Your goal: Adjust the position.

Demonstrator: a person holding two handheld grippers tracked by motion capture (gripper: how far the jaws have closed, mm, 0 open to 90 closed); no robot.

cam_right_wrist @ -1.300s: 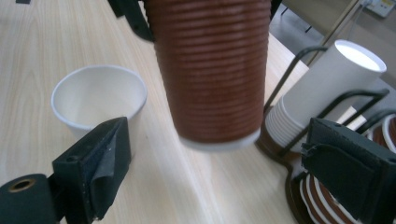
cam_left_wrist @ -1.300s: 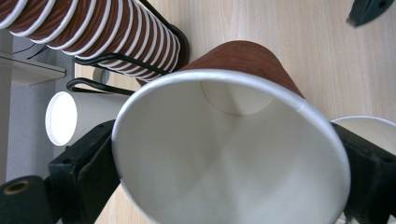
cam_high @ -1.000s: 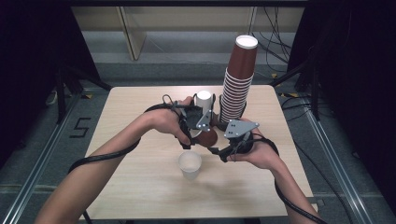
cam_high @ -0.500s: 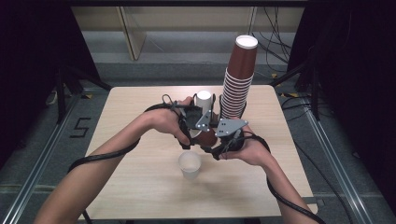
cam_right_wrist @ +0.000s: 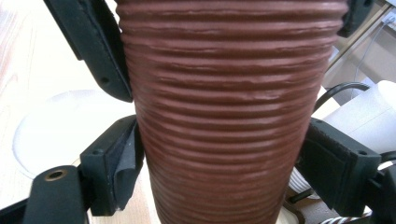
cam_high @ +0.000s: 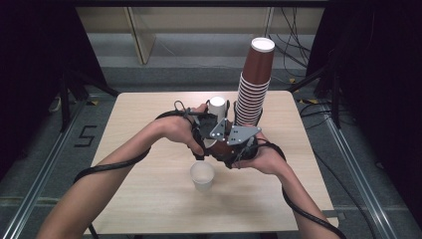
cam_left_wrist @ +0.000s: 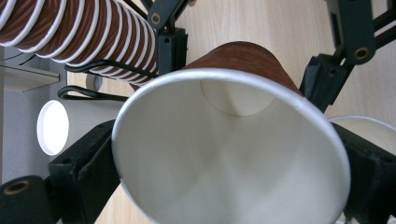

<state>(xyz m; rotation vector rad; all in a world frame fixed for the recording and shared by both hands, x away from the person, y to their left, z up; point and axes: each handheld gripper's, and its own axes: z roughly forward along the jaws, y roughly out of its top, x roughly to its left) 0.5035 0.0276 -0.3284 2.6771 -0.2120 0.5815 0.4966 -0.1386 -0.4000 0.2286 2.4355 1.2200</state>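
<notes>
High view first, left to right: the left gripper (cam_high: 203, 130) comes in from the left of the table (cam_high: 144, 109) and meets the right gripper (cam_high: 234, 144) over its middle, the two hands nearly touching. Between them sits a brown ribbed cup (cam_high: 219, 147), lifted clear of the tabletop — likely being passed or pulled apart from a nested mate, which would explain why both tools crowd one cup.

From the left gripper view, its jaws pinch the brown ribbed cup (cam_left_wrist: 233, 135) near the rim, one pad on each side, mouth turned toward the camera; the inside is plain white with a round base showing. In the right gripper view the same cup (cam_right_wrist: 224, 116) stands between its jaws, which have just been closing; the pads now sit against the ribbed wall lower down, so I judge it gripped from both ends.

The cup's outside is dark reddish brown with fine horizontal ridges, rim rolled white.

Near the person, a white cup (cam_high: 202, 176) stands upright on the table. Far right, a tall stack of brown cups (cam_high: 254, 84) rises, with a small white cup (cam_high: 217, 105) just left of it.
</notes>
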